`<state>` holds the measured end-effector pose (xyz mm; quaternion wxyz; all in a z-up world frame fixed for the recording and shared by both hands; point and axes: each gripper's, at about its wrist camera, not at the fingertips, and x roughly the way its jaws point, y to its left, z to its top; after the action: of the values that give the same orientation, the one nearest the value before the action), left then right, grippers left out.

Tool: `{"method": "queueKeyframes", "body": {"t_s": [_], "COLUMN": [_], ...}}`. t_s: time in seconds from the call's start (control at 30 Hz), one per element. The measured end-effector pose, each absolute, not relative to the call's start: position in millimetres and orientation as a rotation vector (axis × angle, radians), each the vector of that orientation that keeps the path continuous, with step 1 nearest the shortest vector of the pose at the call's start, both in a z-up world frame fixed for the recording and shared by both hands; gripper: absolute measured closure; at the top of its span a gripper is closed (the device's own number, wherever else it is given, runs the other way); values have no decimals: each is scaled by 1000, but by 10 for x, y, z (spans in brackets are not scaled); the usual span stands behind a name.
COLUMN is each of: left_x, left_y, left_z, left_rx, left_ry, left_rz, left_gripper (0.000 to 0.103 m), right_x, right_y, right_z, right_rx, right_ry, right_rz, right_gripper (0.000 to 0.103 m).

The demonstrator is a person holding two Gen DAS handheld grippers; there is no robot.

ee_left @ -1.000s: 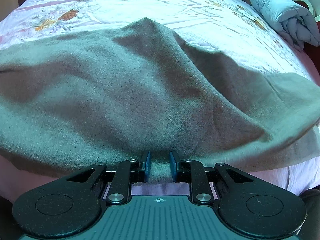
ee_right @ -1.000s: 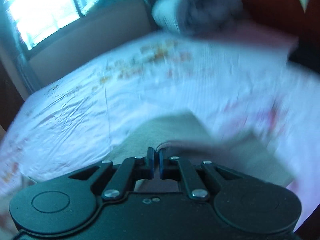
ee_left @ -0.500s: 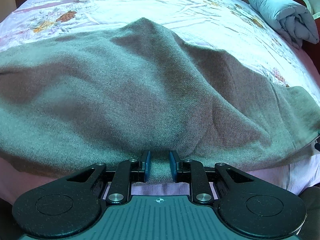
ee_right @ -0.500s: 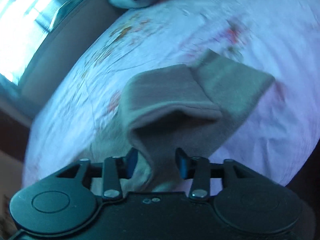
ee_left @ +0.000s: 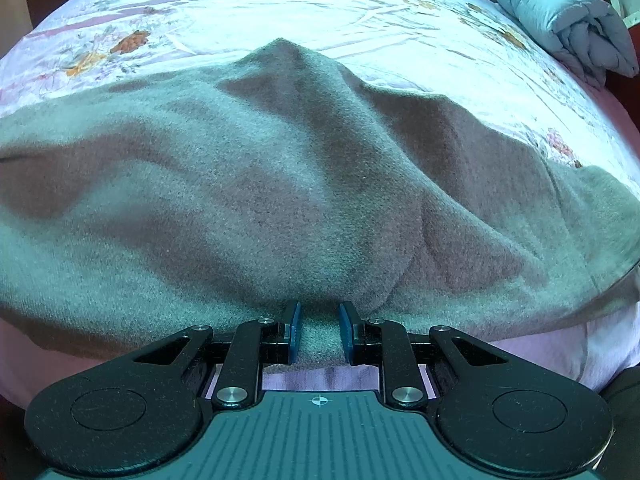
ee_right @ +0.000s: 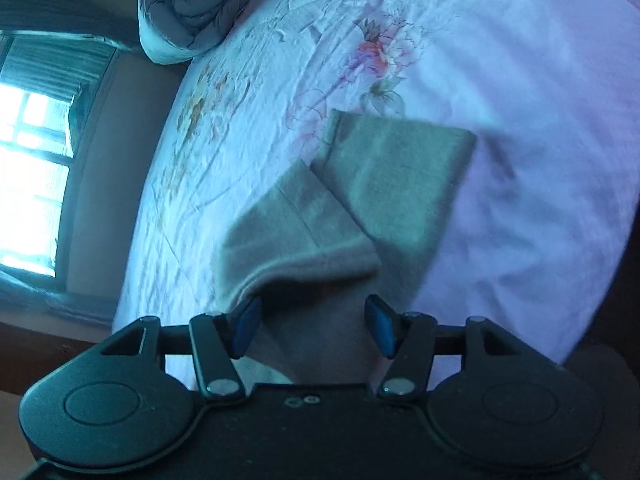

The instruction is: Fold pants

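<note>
Grey fleece pants [ee_left: 280, 184] lie spread across a floral bed sheet [ee_left: 280, 8], rumpled into a ridge in the middle. My left gripper [ee_left: 319, 330] sits at their near edge, shut on a pinch of the fabric between its blue pads. In the right wrist view the two leg ends [ee_right: 392, 176] lie on the sheet [ee_right: 520, 80], one cuff overlapping the other. My right gripper [ee_right: 314, 326] hovers low over the near cuff; its jaws are opening, cloth lies between them, and the pads do not press on it.
A rolled grey quilt [ee_left: 560, 16] lies at the far right corner of the bed, also visible in the right wrist view as a quilt [ee_right: 192, 4] at top left. A bright window [ee_right: 28, 168] and wall stand beyond the bed's far side.
My right gripper rolled and dropped toward the bed, then opened from shut and let the leg ends settle on the sheet. The pants' right edge sank lower. My left gripper kept still.
</note>
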<state>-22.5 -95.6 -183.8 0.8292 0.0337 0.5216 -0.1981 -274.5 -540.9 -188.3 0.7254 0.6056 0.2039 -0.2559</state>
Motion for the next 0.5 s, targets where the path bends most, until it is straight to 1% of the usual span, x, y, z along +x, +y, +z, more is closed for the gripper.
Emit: {"method": "queueKeyframes", "body": {"t_s": [0.1, 0.17, 0.2, 0.3, 0.4, 0.5], "left_x": [-232, -233, -231, -217, -215, -201], "left_y": [-960, -945, -939, -942, -948, -919], "left_z": [-1830, -1822, -1822, -1834, -1837, -1842], "left_rx": [76, 67, 63, 61, 61, 36], "left_ry": [1105, 1108, 1110, 1112, 1111, 1116], "left_rz": [-419, -420, -421, -422, -422, -420], "left_gripper": [81, 81, 81, 81, 81, 81], "right_x": [-2568, -2533, -2567, -2726, -2888, -2753], "right_y": [-5495, -5534, -5520, -5464, -5506, -5576], "right_z": [-1881, -1904, -1906, -1859, -1850, -1949], "right_rx": [1370, 1445, 1472, 1433, 1477, 1534], "right_ry": [421, 415, 408, 432, 366, 435], "right_rz": [-577, -573, -567, -626, -657, -648], "right_gripper": [52, 52, 52, 52, 50, 49]}}
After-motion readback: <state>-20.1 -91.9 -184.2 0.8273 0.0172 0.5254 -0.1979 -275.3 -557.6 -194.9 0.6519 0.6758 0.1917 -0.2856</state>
